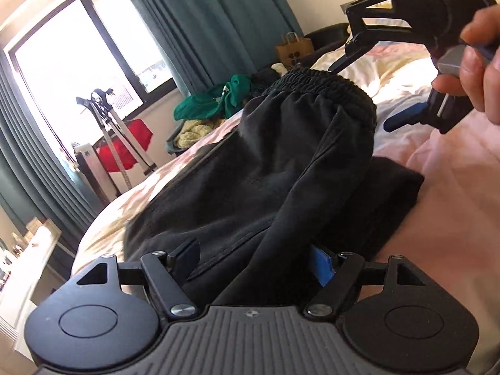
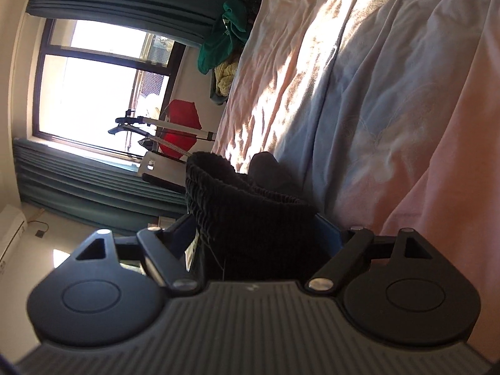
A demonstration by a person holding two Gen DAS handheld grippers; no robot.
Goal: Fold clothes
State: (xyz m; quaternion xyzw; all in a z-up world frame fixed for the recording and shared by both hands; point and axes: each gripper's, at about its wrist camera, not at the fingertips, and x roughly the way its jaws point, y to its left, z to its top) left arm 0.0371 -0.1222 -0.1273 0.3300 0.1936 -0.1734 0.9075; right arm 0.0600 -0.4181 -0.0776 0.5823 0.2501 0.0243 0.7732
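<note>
A black garment (image 1: 265, 168) with a ribbed elastic waistband (image 1: 328, 84) lies in a heap on the pink and white bed cover (image 1: 453, 187). My left gripper (image 1: 253, 259) stands open at its near end. A fold of the black cloth runs loosely between the fingers, and the blue pad (image 1: 323, 268) shows beside it. My right gripper (image 1: 362, 95) sits at the waistband, held by a hand (image 1: 478, 62). Its jaws stand wide around the bunched waistband (image 2: 243, 206), and its lower blue finger (image 1: 403, 118) is a little apart from the cloth. The right gripper (image 2: 254, 234) is rolled on its side.
A pile of green (image 1: 215, 100) and yellow clothes sits at the far edge of the bed, with a paper bag (image 1: 292, 48) behind it. A metal stand (image 1: 109, 115) and a red object are by the window (image 2: 93, 87). Teal curtains hang beside it.
</note>
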